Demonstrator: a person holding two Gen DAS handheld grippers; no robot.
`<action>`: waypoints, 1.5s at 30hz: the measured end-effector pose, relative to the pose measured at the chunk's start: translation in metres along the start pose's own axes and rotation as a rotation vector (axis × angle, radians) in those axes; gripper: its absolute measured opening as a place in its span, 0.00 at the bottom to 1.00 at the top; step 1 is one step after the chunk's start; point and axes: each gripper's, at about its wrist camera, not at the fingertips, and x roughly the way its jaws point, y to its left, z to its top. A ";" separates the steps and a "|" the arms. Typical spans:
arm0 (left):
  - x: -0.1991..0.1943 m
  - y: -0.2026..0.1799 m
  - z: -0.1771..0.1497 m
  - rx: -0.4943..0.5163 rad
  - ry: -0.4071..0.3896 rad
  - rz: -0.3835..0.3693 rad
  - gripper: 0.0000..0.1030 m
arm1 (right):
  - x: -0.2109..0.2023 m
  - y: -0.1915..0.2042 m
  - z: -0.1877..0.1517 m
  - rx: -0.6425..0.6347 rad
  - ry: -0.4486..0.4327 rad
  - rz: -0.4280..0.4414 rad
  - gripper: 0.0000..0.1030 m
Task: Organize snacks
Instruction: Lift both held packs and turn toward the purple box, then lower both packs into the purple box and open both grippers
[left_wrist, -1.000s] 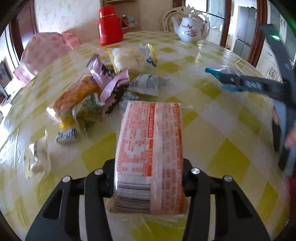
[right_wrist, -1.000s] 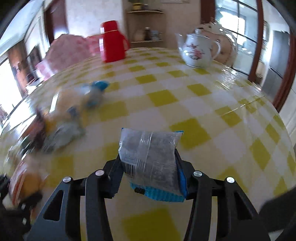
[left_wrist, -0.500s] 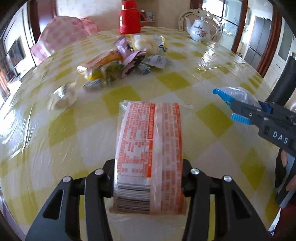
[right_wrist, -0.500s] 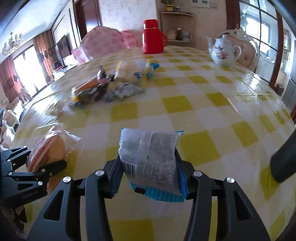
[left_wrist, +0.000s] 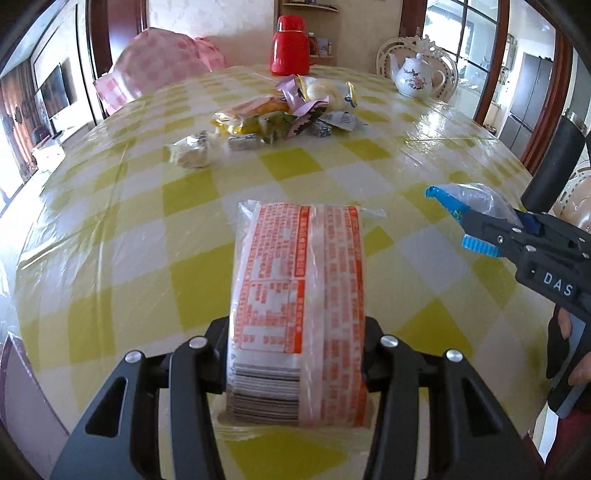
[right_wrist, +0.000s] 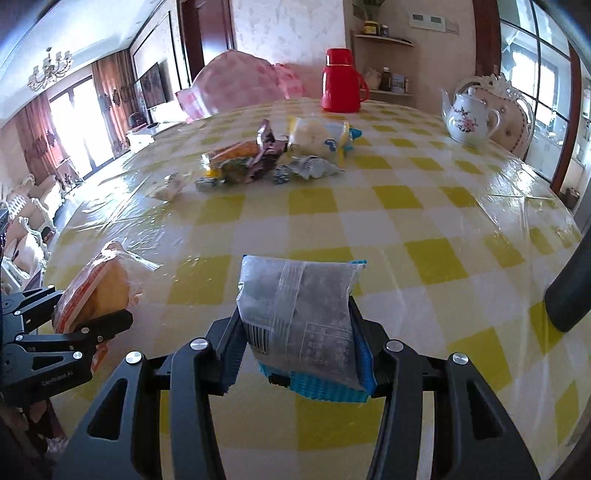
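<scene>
1. Left wrist view: the left gripper has its jaws clamped on an orange-printed packet, one finger pressing each long side, with the barcode end nearest the camera. The packet is held above the table, which wears a yellow-and-white checked cloth under a shiny clear cover.
2. Same view, right edge: the right gripper comes in from the side, its jaws closed on a clear packet with blue ends. Part of a hand shows on its handle.
3. Same view, far side of the table: a pile of snacks lies together, with one small pale wrapped snack just apart to its left. Behind the pile stand a red thermos and, further right, a white floral teapot. A chair under a pink checked cover stands at the far left.
4. Right wrist view: the right gripper grips the clear packet with blue ends between its pads, the barcode low on the left side, held over the checked table.
5. Same view, left edge: the left gripper holds the orange-printed packet, seen end-on, near the table's edge.
6. Same view, beyond: the pile of snacks sits mid-table, well apart from both held packets, with the red thermos and teapot near the far rim.
</scene>
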 end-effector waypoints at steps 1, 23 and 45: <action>-0.002 0.001 -0.002 0.000 -0.002 0.001 0.46 | -0.003 0.003 -0.001 -0.005 -0.002 -0.001 0.48; -0.074 0.084 -0.072 -0.082 -0.030 0.109 0.46 | -0.029 0.134 -0.021 -0.241 -0.004 0.214 0.48; -0.115 0.246 -0.165 -0.335 0.081 0.377 0.46 | -0.055 0.332 -0.067 -0.665 0.075 0.562 0.49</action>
